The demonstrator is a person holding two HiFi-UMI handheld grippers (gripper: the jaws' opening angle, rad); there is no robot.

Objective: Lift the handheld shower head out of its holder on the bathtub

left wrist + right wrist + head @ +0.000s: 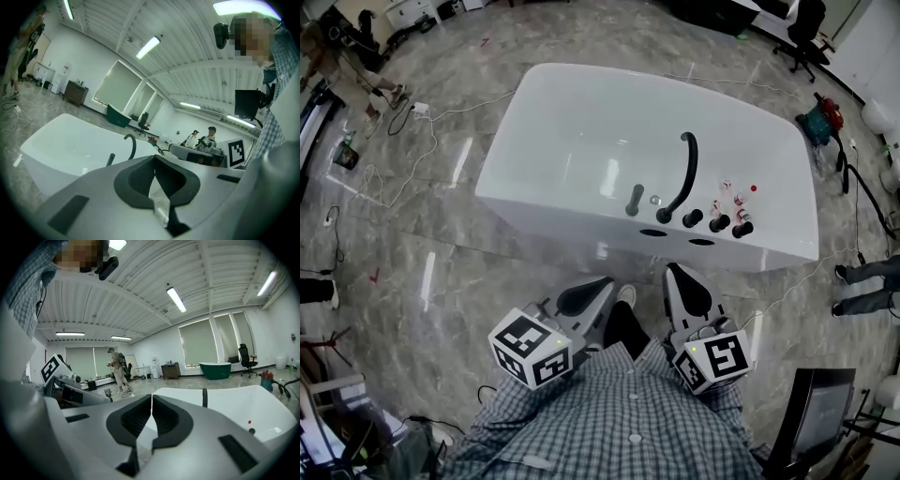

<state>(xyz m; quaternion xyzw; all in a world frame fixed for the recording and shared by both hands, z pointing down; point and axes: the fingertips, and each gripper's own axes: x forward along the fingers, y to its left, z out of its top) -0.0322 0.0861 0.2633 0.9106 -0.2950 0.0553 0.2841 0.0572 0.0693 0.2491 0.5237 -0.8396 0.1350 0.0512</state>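
Grey marble floor, white bathtub, office chair

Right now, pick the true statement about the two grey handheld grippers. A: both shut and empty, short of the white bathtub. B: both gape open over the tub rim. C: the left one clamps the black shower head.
A: the left gripper and right gripper show jaws together on nothing, short of the white bathtub.
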